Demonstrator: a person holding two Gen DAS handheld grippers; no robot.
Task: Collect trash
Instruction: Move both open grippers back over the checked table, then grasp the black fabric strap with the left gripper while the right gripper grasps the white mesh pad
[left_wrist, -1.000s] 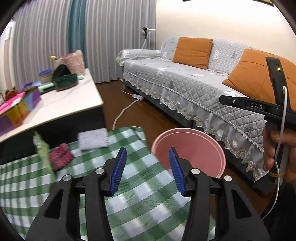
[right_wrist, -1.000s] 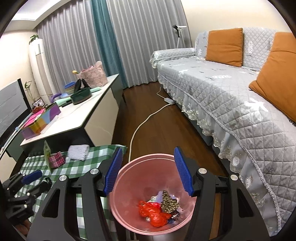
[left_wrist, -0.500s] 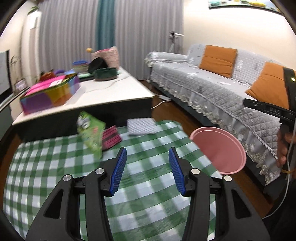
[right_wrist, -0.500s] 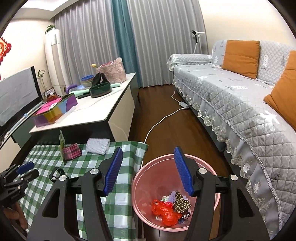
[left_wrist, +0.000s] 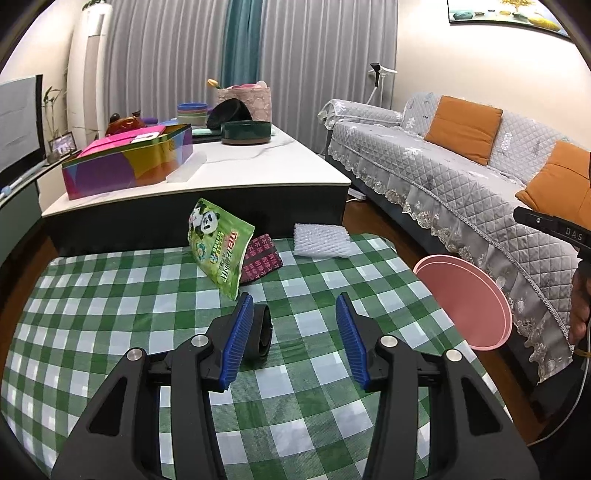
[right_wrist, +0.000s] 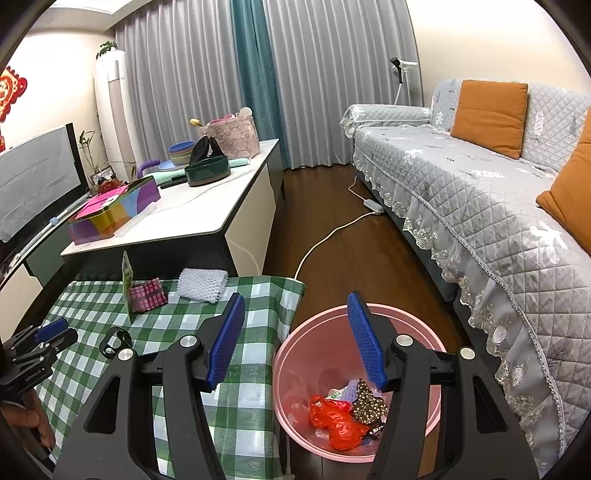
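My left gripper (left_wrist: 293, 341) is open and empty over the green checked tablecloth (left_wrist: 110, 295). A black tape roll (left_wrist: 260, 334) lies by its left finger. Beyond it stand a green panda snack bag (left_wrist: 218, 245), a dark red patterned packet (left_wrist: 260, 258) and a white bubble-wrap pad (left_wrist: 320, 240). My right gripper (right_wrist: 297, 347) is open and empty above the pink bin (right_wrist: 306, 339), which holds red plastic and several wrappers (right_wrist: 347, 413). The bin (left_wrist: 465, 301) stands beside the table's right edge. The left gripper also shows in the right wrist view (right_wrist: 44, 338).
A white-topped low table (left_wrist: 240, 173) behind carries a colourful box (left_wrist: 129, 162), bowls and a basket. A grey sofa (left_wrist: 461, 192) with orange cushions runs along the right. A white cable (right_wrist: 332, 232) lies on the wooden floor.
My left gripper has swung left from the bin and come down over the tablecloth, so the tape roll is now by its fingers. My right gripper has risen slightly above the bin.
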